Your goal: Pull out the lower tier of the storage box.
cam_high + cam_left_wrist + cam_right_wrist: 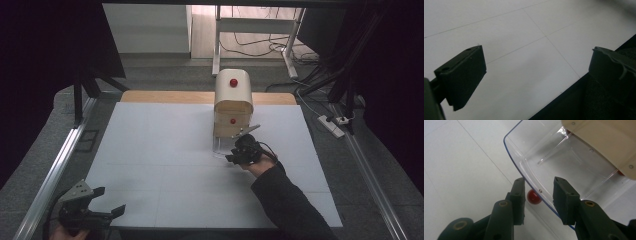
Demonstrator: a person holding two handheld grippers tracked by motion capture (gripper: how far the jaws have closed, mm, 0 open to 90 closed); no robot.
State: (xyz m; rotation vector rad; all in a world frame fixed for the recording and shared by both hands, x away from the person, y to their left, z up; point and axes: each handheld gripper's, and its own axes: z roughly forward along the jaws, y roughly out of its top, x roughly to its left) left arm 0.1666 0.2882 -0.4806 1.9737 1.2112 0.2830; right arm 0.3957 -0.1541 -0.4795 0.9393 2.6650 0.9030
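A cream drawer cabinet [233, 100] with red knobs stands at the back middle of the white table [165, 150]. Its bottom drawer, a clear plastic tray [514, 157], is pulled out toward me and looks empty. The cabinet's cream body [604, 137] overhangs the drawer's back. My right gripper [230, 154] [539, 180] is at the drawer's front wall. Its jaws stand apart on either side of the drawer's red knob [533, 196], with a gap beside the knob. My left gripper [112, 199] [537, 53] rests open over the table's near left corner with nothing between its jaws.
A wooden strip [165, 96] runs along the table's back edge. Metal rails [55, 170] flank both sides. A power strip [331, 125] and cables lie on the floor at the right. A white desk frame [255, 30] stands behind the table.
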